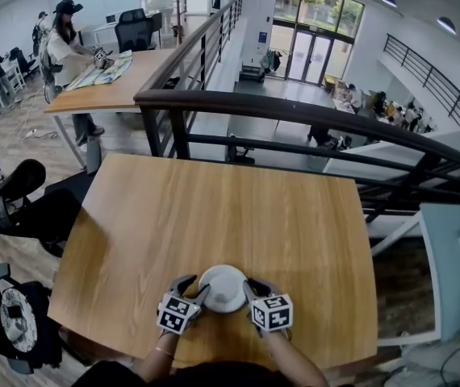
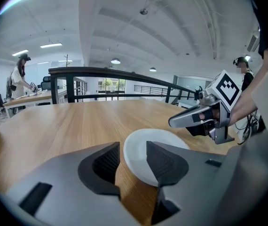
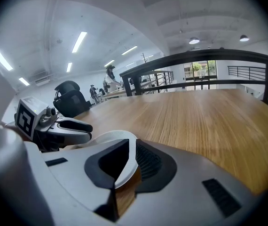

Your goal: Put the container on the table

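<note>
A round white container (image 1: 223, 289) lies on the wooden table (image 1: 214, 208) close to its near edge. My left gripper (image 1: 194, 289) is at the container's left rim, my right gripper (image 1: 253, 289) at its right rim. In the left gripper view the container (image 2: 160, 136) has its rim between the jaws of my left gripper (image 2: 133, 161), which stand wide apart and do not press on it. In the right gripper view the jaws of my right gripper (image 3: 131, 161) are narrowed onto the thin rim of the container (image 3: 110, 136), pinching it.
A dark metal railing (image 1: 294, 115) runs just past the table's far edge, with a drop to a lower floor behind it. Black office chairs (image 1: 12, 188) stand to the left. A person works at a second wooden table (image 1: 113, 87) at the back left.
</note>
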Tool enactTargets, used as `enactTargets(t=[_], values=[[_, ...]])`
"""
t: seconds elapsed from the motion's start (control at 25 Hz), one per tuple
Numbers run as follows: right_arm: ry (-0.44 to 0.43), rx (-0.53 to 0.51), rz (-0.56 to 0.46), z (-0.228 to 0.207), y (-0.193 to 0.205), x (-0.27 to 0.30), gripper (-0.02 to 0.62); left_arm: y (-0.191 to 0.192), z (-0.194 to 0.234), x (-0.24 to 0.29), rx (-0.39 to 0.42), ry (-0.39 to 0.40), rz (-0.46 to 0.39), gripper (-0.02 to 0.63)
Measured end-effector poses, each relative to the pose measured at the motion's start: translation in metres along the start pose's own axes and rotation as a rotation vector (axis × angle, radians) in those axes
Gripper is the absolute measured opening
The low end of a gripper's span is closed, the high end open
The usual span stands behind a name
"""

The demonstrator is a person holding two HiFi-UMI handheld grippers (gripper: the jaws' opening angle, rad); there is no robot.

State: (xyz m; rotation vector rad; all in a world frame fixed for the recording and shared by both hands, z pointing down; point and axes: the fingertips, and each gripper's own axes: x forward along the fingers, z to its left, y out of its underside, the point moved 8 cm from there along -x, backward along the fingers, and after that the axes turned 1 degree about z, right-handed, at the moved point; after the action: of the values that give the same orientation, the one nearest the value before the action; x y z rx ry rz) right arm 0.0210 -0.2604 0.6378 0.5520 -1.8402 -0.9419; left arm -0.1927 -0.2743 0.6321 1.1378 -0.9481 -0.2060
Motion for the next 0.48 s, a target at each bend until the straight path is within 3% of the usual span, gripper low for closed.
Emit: enactTargets(t=[0.12, 0.48], values=[[-0.017, 0.008, -0.038, 0.004, -0.006, -0.006, 0.04, -0.008, -0.001, -0.01, -0.007, -0.032, -0.047, 0.048], [-0.039, 0.009, -0.076, 0.016, -0.015, -0.022, 0.035, -0.025, -0.011, -0.03, 0.004, -0.041, -0.146, 0.029]])
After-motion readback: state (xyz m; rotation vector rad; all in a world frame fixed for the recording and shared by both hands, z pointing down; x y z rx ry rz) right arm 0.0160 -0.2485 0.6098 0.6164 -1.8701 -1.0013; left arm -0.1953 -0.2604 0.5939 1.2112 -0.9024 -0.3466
